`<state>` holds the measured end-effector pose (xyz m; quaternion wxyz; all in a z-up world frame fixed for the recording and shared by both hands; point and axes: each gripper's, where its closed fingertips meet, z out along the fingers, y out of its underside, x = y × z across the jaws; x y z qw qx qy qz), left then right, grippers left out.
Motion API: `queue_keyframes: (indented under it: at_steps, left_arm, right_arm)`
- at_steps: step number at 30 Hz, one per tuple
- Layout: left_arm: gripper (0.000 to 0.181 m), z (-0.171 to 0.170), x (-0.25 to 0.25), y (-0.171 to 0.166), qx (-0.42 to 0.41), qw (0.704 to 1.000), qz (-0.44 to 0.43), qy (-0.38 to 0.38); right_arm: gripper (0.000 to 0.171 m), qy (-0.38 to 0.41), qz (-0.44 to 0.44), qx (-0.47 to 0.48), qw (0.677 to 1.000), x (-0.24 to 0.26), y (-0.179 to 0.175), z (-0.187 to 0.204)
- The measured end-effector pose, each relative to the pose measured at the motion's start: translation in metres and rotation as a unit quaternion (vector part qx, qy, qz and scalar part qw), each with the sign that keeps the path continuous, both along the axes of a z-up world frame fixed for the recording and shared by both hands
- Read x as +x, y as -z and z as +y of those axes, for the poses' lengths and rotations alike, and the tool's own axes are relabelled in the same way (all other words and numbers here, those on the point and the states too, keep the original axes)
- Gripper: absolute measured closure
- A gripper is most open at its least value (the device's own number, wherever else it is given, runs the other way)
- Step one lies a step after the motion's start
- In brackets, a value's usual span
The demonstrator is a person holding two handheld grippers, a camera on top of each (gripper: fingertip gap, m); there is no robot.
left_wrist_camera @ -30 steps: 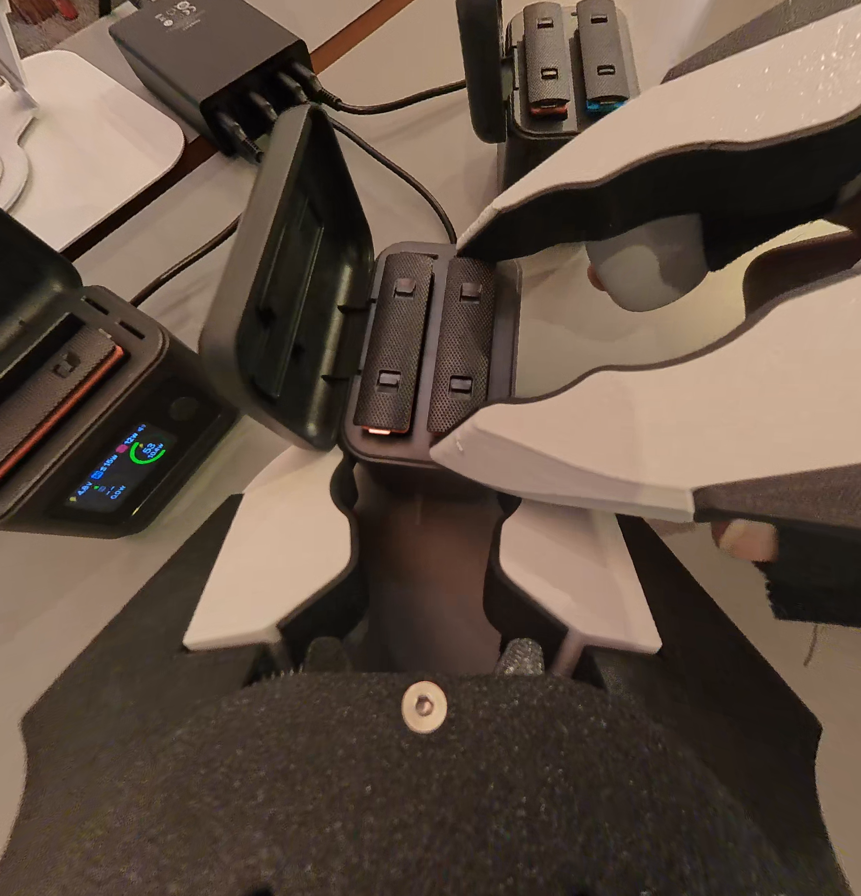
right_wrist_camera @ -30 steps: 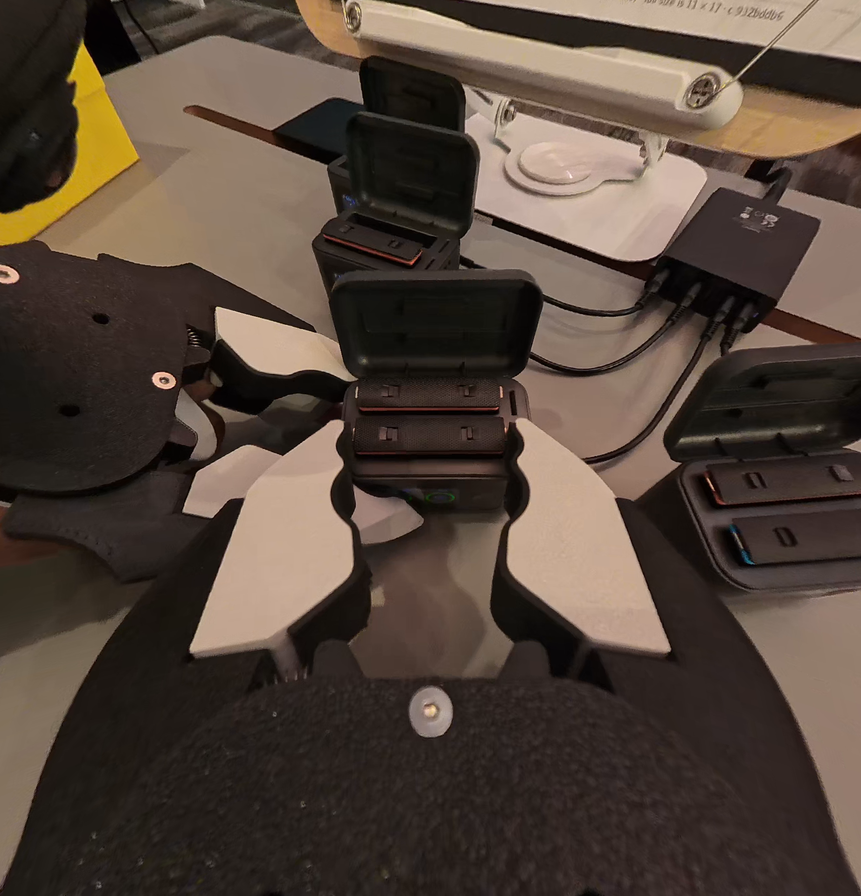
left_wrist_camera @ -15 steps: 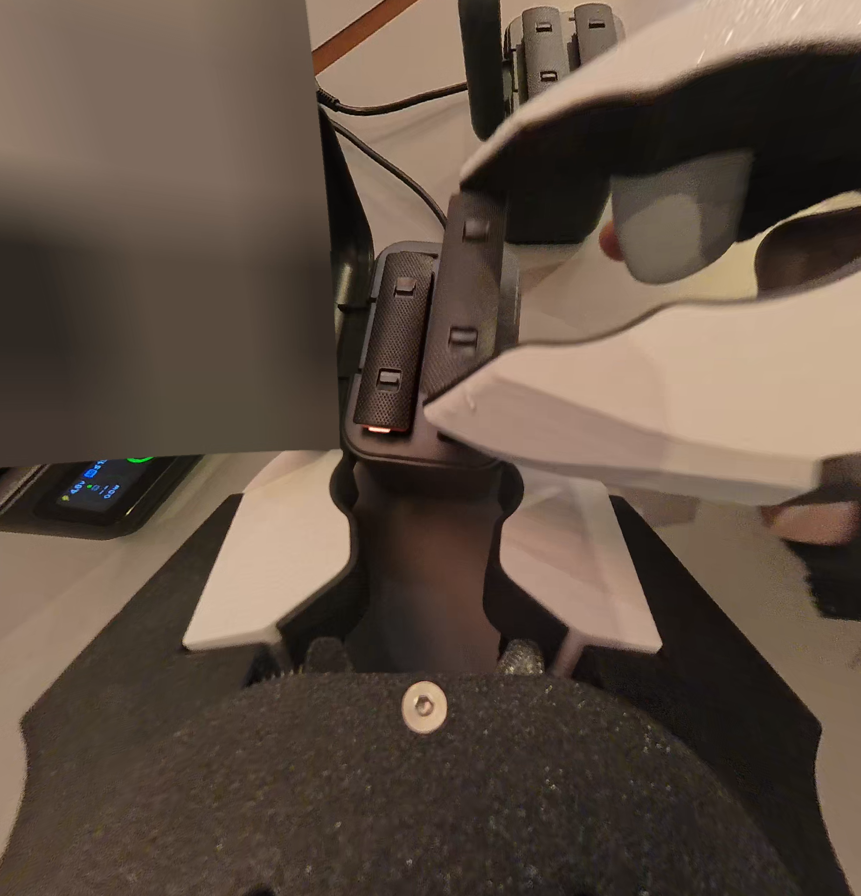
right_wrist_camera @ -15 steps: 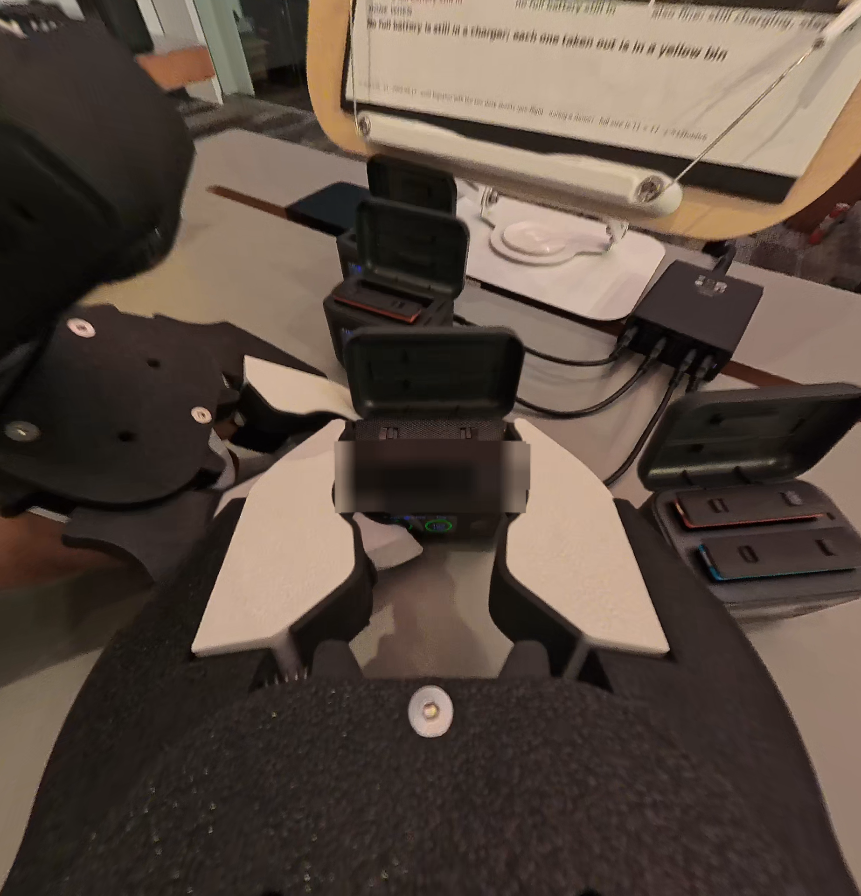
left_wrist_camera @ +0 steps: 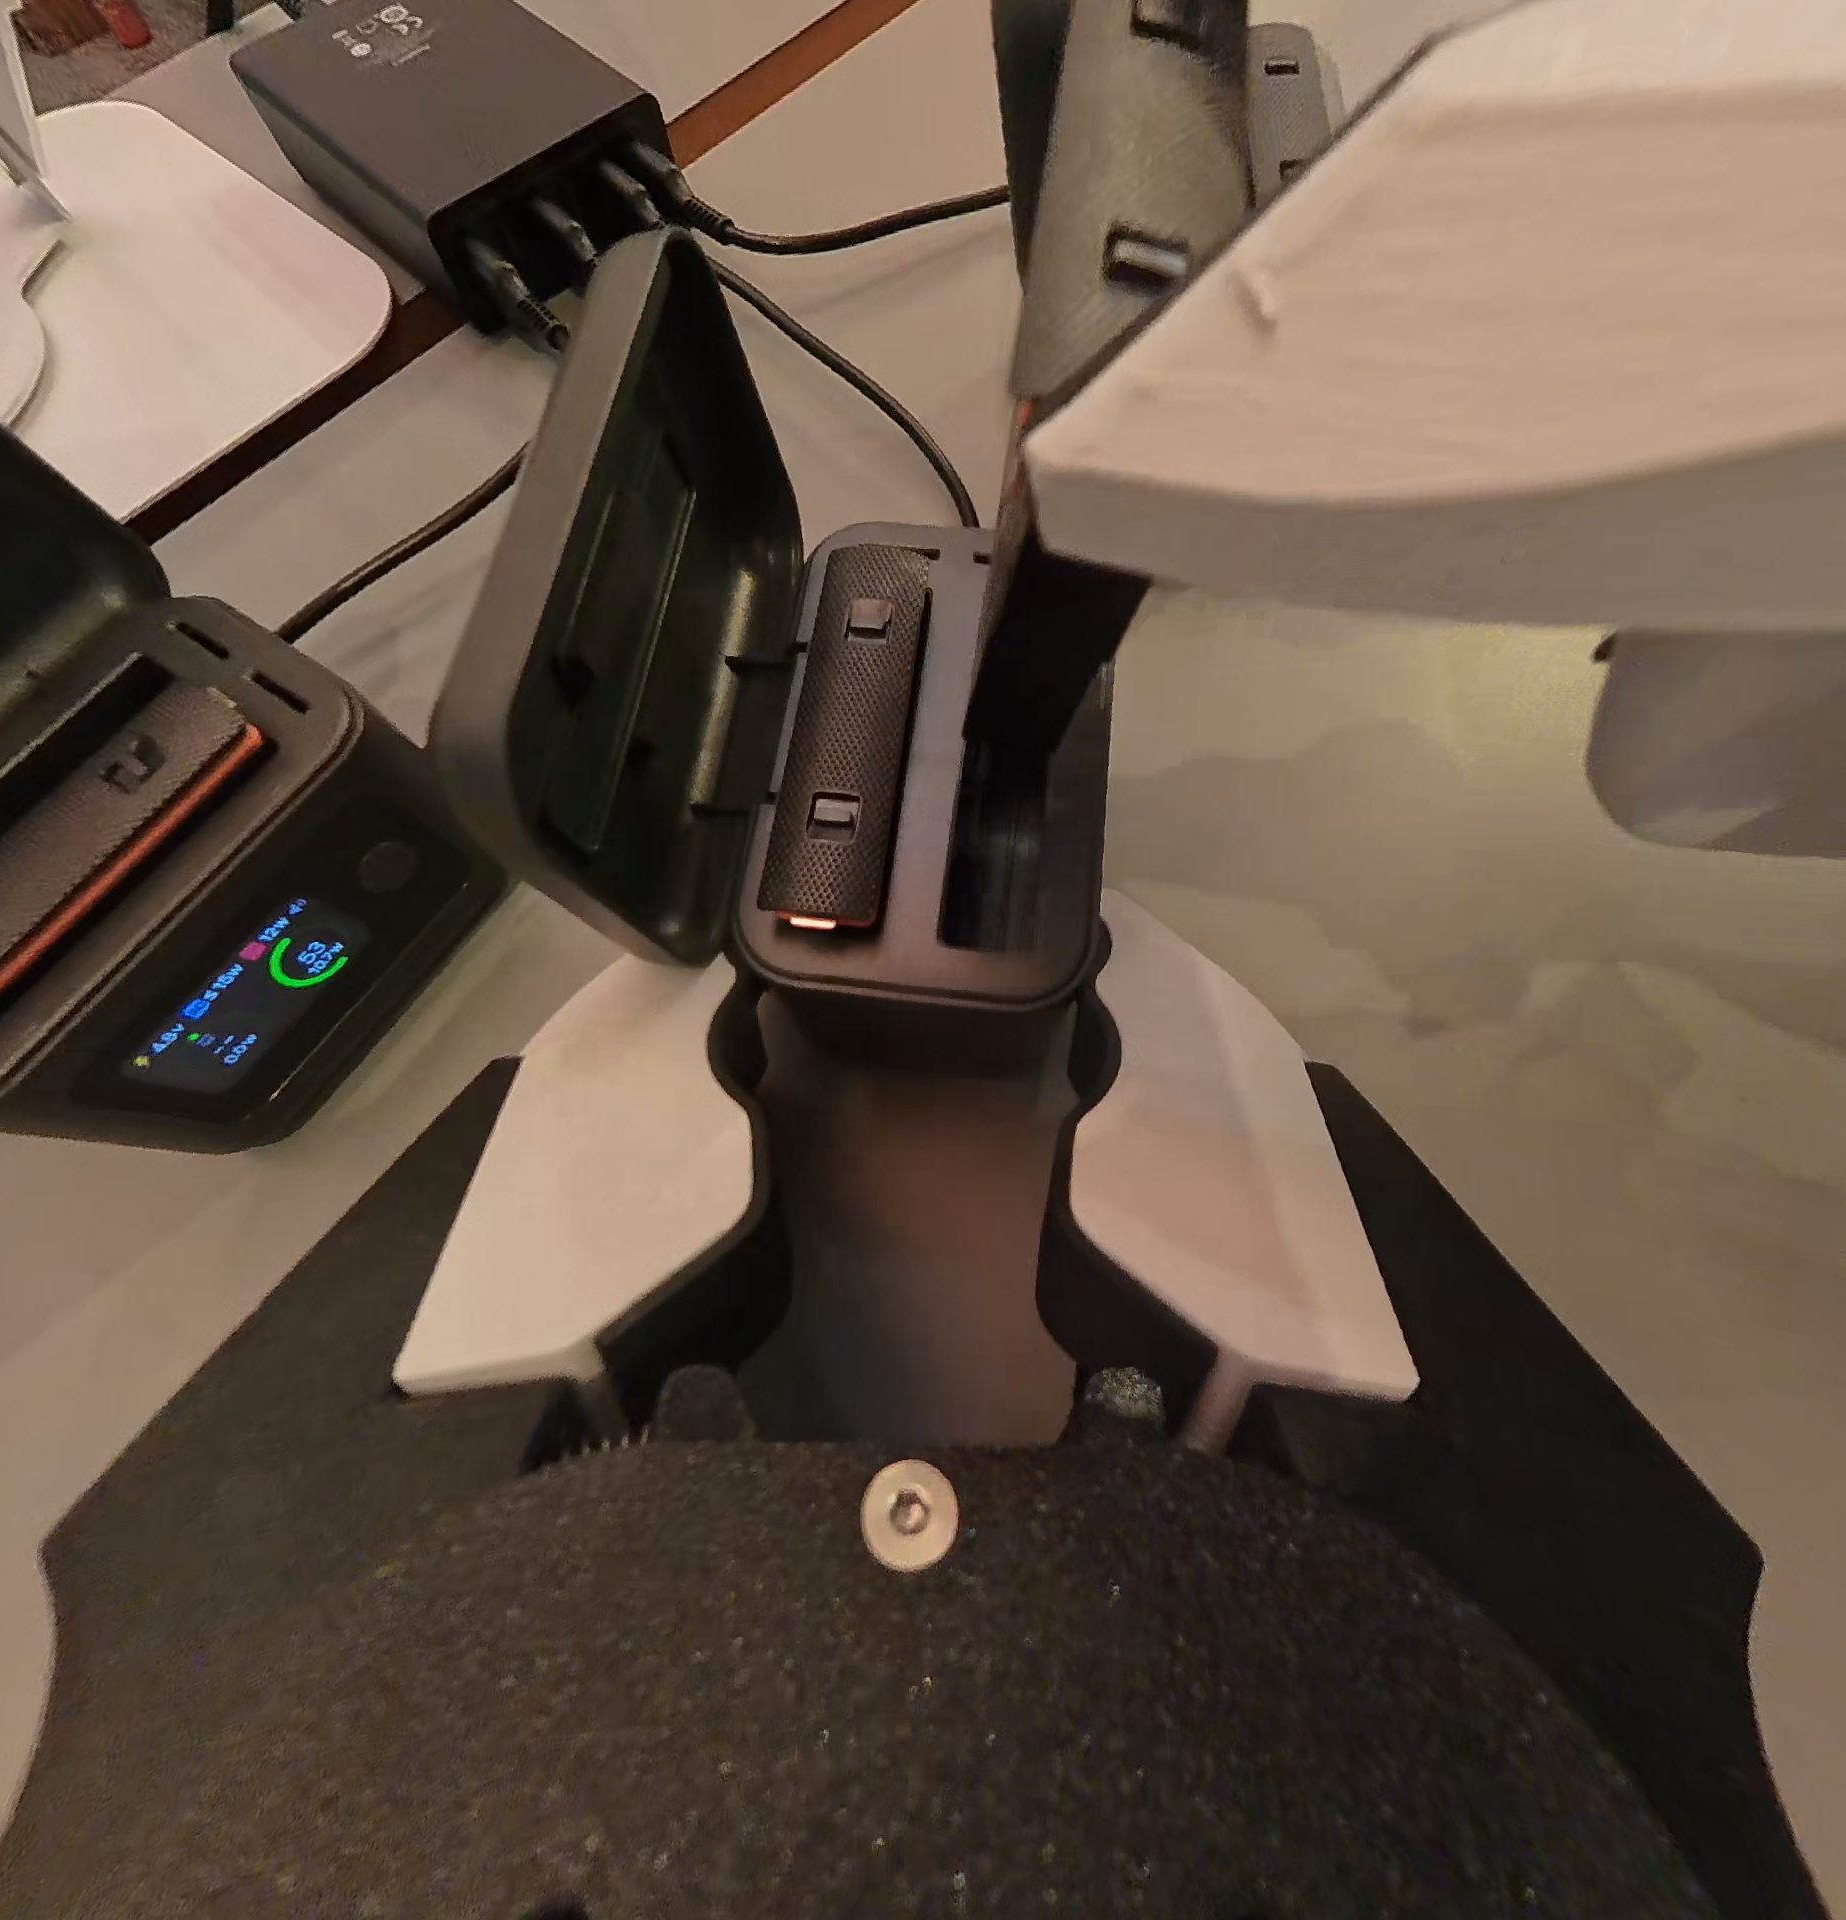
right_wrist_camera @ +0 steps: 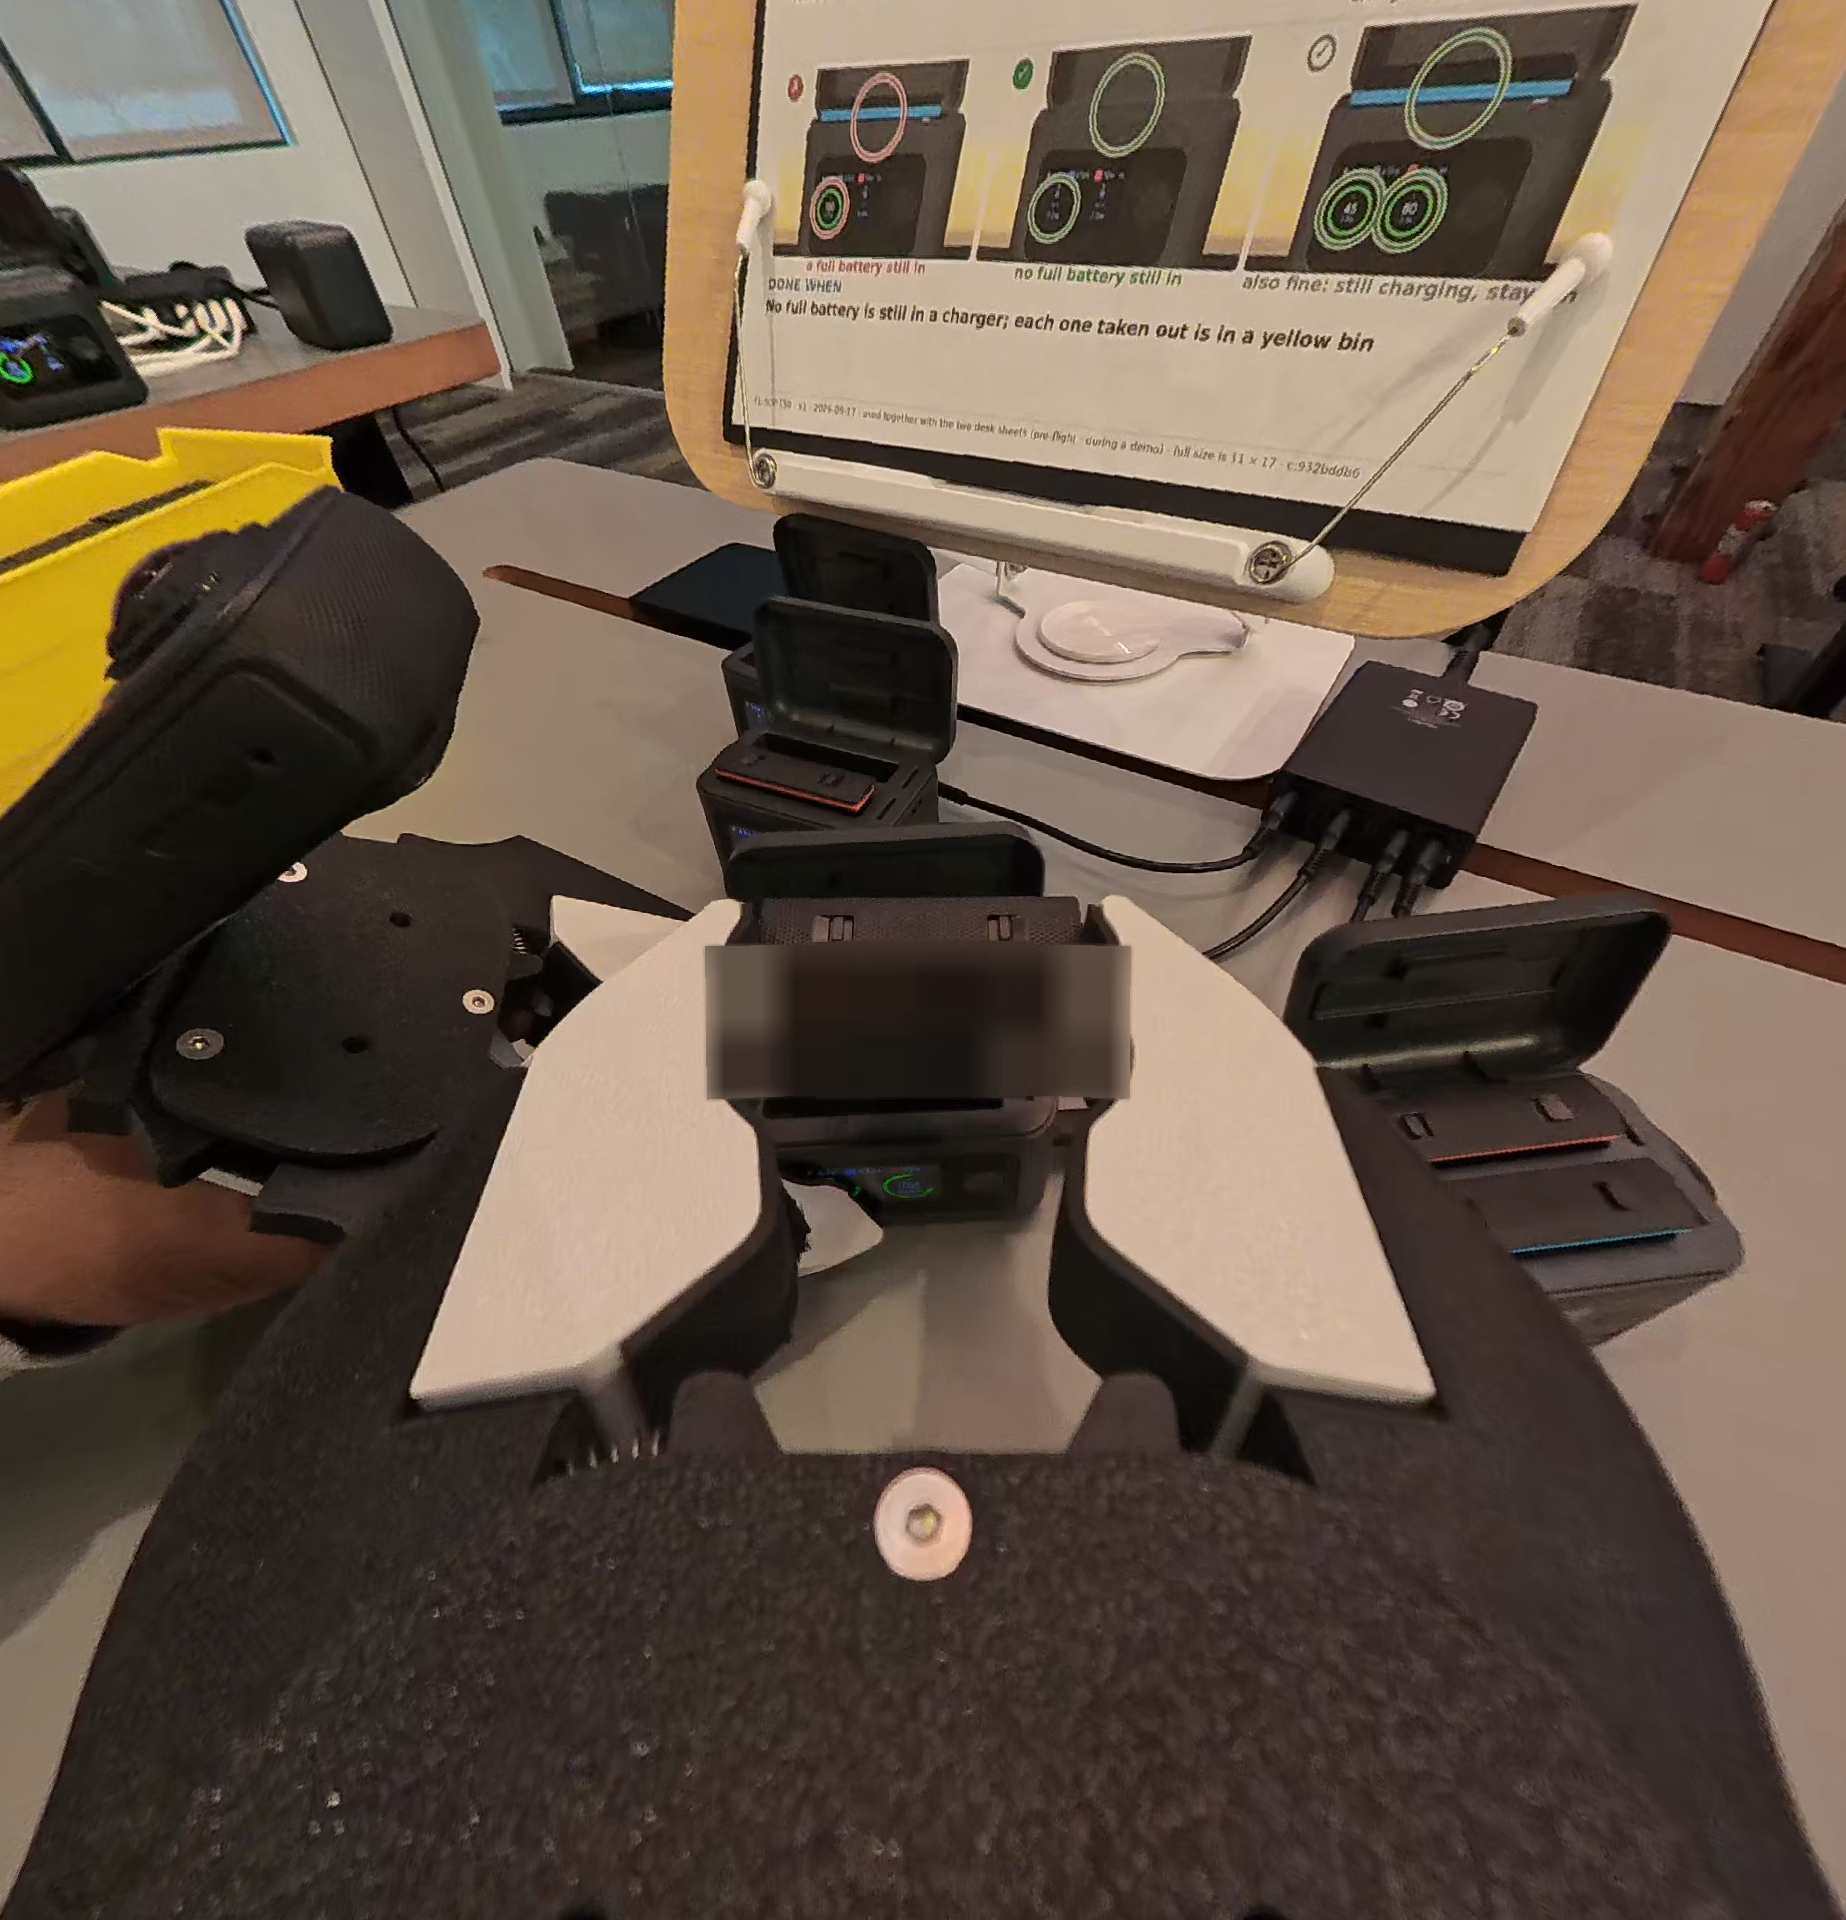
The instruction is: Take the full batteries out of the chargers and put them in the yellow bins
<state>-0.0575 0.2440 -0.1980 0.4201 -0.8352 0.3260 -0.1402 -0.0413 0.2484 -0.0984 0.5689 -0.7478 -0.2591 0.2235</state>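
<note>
From the left wrist view, the left gripper [left_wrist_camera: 914, 997] has its fingers closed around the sides of a black charger [left_wrist_camera: 914, 966] that stands on the bench [left_wrist_camera: 1418, 935]. The lid [left_wrist_camera: 628, 603] is open. One battery [left_wrist_camera: 846, 738] sits in the left slot. The right slot [left_wrist_camera: 986, 852] is empty. The other gripper comes in from the upper right and holds a second battery [left_wrist_camera: 1095, 187] up on its end, above that empty slot.

From the right wrist view, the right gripper [right_wrist_camera: 919, 997] has its fingers pinched on the two ends of that battery [right_wrist_camera: 914, 920], so the long side runs across between them. It is just above the charger [right_wrist_camera: 898, 1164]. A yellow bin [right_wrist_camera: 57, 582] is far off to the left, behind the left gripper [right_wrist_camera: 306, 997]. I think the battery must go left and up over that gripper to get there. More chargers [right_wrist_camera: 1511, 1122] stand near
</note>
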Motion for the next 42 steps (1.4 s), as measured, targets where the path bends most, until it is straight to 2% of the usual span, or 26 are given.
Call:
queue_keyframes:
  at_steps: [9, 13, 21, 29, 33, 37, 40, 42]
  left_arm:
    - [0.115, -0.008, -0.017, -0.016, 0.035, 0.999, -0.003, -0.022]
    - [0.117, -0.021, -0.019, -0.041, 0.083, 0.996, -0.011, -0.023]
    - [0.124, -0.069, 0.003, -0.092, 0.194, 0.98, -0.05, 0.012]
    - [0.145, -0.098, 0.015, -0.115, 0.259, 0.963, -0.073, 0.022]
    - [0.165, -0.1, 0.013, -0.121, 0.277, 0.958, -0.073, 0.019]
    - [0.17, -0.104, 0.018, -0.119, 0.265, 0.96, -0.083, 0.037]
    - [0.17, -0.109, 0.019, -0.123, 0.255, 0.958, -0.11, 0.064]
    - [0.17, -0.113, 0.021, -0.122, 0.235, 0.959, -0.134, 0.08]
  right_arm:
    - [0.113, -0.007, 0.028, 0.012, 1.0, 0.01, -0.026, -0.015]
    - [0.112, -0.025, 0.058, -0.001, 0.998, 0.014, -0.034, -0.031]
    - [0.113, -0.065, 0.125, -0.046, 0.989, 0.016, -0.047, -0.071]
    - [0.113, -0.108, 0.25, -0.141, 0.952, 0.003, -0.05, -0.104]
    - [0.112, -0.108, 0.277, -0.167, 0.94, 0.0, -0.044, -0.105]
    - [0.112, -0.137, 0.247, -0.154, 0.947, -0.001, -0.045, -0.105]
    - [0.111, -0.217, 0.145, -0.136, 0.956, -0.002, -0.048, -0.114]
    - [0.109, -0.291, 0.065, -0.114, 0.948, 0.001, -0.053, -0.125]
